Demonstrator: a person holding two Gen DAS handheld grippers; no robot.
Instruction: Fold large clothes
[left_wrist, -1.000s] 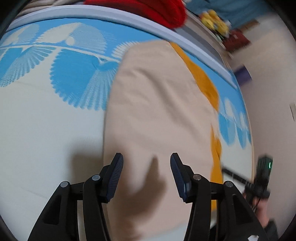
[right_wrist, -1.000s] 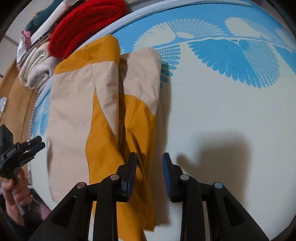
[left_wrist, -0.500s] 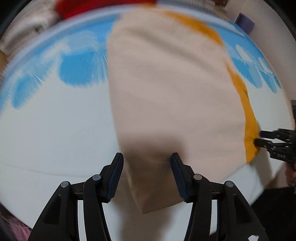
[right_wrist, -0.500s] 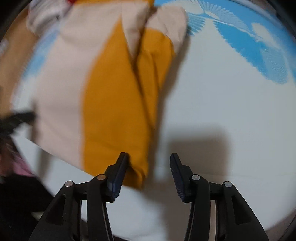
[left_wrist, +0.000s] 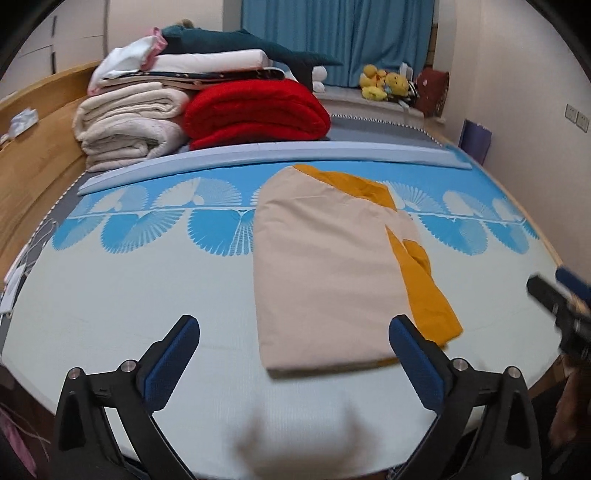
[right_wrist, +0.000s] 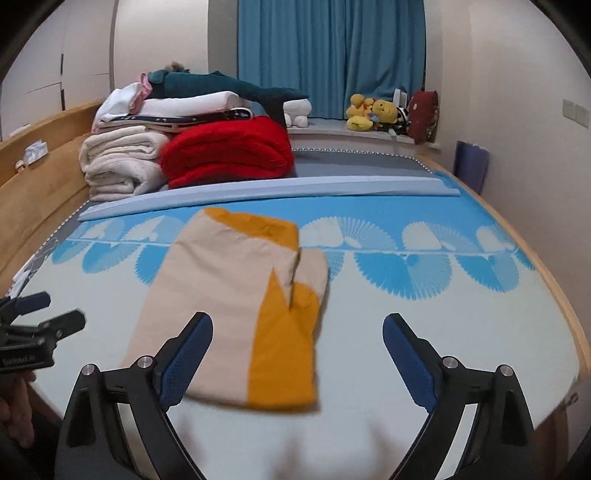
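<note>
One folded garment (left_wrist: 325, 273), beige with mustard-yellow panels, lying flat on the pale part of one bed mat (left_wrist: 129, 295), far end reaching the blue fan-pattern band. Two grippers: left gripper (left_wrist: 293, 343) and right gripper (right_wrist: 297, 339), both with jaws opening, spread wide, nothing between the pads, raised off and short of the garment's near edge. One red folded blanket (left_wrist: 255, 110), one cream blanket roll (left_wrist: 129, 122), a stack of folded linens (left_wrist: 192, 64) above them, one cluster of yellow plush toys (left_wrist: 384, 86), one blue curtain (left_wrist: 336, 37). Against a second ago: then half closed and low over the cloth, now lifted clear, garment released, room beyond newly in sight.
</note>
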